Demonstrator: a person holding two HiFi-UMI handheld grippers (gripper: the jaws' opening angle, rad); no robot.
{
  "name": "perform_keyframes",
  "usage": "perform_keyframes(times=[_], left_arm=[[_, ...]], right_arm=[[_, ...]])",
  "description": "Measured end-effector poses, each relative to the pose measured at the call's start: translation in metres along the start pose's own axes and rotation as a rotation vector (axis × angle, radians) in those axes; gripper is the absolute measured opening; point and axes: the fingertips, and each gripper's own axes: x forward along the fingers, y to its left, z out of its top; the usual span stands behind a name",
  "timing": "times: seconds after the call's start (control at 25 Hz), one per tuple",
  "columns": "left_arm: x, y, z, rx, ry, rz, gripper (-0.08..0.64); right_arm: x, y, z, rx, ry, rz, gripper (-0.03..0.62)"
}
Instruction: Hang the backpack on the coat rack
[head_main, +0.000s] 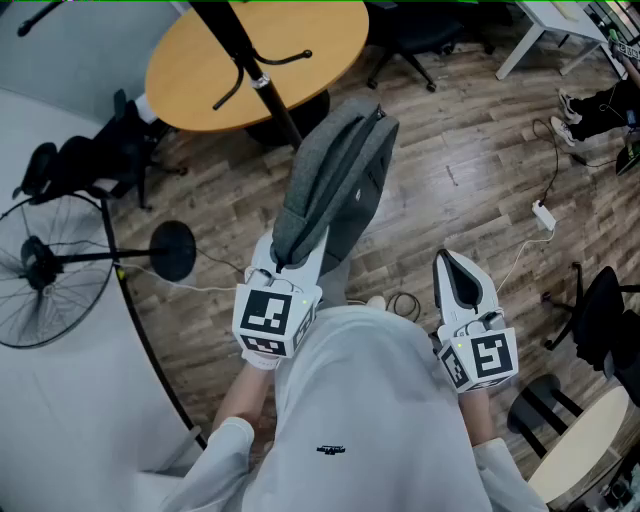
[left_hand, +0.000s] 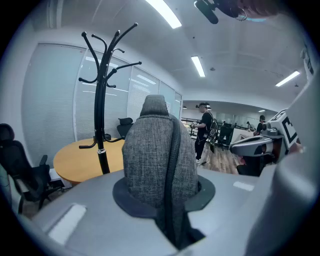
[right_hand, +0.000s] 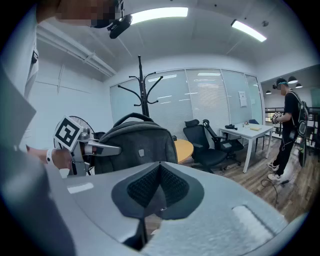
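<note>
A grey backpack (head_main: 335, 180) hangs from my left gripper (head_main: 290, 262), which is shut on its lower end and holds it up off the floor. In the left gripper view the backpack (left_hand: 150, 150) fills the gap between the pads of the left gripper (left_hand: 162, 192). The black coat rack (head_main: 250, 70) stands beyond it, by the round table; its hooks (left_hand: 107, 55) rise up and to the left of the pack. My right gripper (head_main: 448, 262) is off to the right, shut and empty, its pads meeting in the right gripper view (right_hand: 159, 170). From there the backpack (right_hand: 135, 142) shows at left.
A round wooden table (head_main: 300, 40) sits behind the rack. A standing fan (head_main: 50, 260) and black office chairs (head_main: 80, 165) are at the left. A power strip with cable (head_main: 543, 215) lies on the wood floor; another chair (head_main: 600, 320) is at right. A person (right_hand: 290, 130) stands far off.
</note>
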Motion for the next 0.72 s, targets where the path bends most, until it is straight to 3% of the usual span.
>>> perform_keyframes(times=[0.24,0.52,0.72], left_arm=[[-0.074,-0.059,-0.032,-0.066,0.015,0.055,0.101],[-0.133,-0.093,-0.056,-0.098,0.033,0.077,0.103],[-0.161,-0.096,-0.063,-0.101,0.030,0.069,0.103]], right_arm=[[-0.064,0.023,-0.021,-0.013,-0.027,0.037,0.002],[-0.109,0.053,-0.040,-0.036,-0.038,0.059,0.002],[-0.121,0.069,-0.043,0.040,-0.072,0.057,0.002]])
